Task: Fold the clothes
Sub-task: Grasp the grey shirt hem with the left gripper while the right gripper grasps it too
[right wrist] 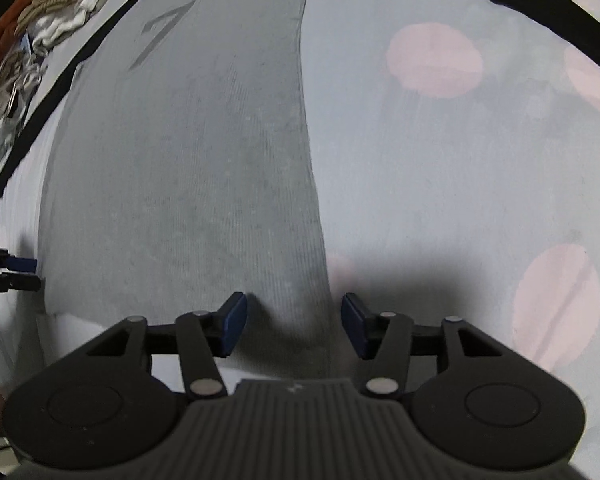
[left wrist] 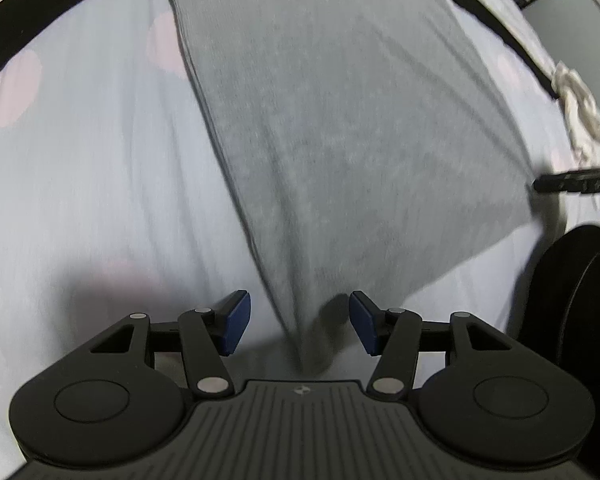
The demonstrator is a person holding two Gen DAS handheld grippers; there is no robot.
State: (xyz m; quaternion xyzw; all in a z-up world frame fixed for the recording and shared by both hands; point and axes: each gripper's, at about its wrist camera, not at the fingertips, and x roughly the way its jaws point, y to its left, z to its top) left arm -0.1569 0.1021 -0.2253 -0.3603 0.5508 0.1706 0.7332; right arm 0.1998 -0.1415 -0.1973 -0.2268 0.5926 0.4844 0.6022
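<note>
- The grey shirt lies flat on the pale bedsheet, already narrowed into a long strip, with its near hem at 6 o'clock in both wrist views.
- In my left view, the near-left hem corner sits between my open pads. My left claw is spread apart and holds nothing.
- In my right view, the shirt fills the 11 o'clock to 6 o'clock area, with its right edge running toward my right claw. That claw is also spread apart and empty.
- Step in hand, as I judge it: grip both near hem corners for the next fold toward the collar.
- Procedure: lower each claw until one pad slides under the hem, close on all layers, then lift both corners together and evenly.
- Caution: a grip on the top layer only would probably open the strip.
- Appearance: ribbed knit, soft and limp, with a darker grey printed mark near 11 o'clock in the right view. Faint diagonal creases show in the left view.
- Surroundings: the sheet has pink dots and a black border. A heap of other clothes lies at 10 o'clock, well apart.
</note>
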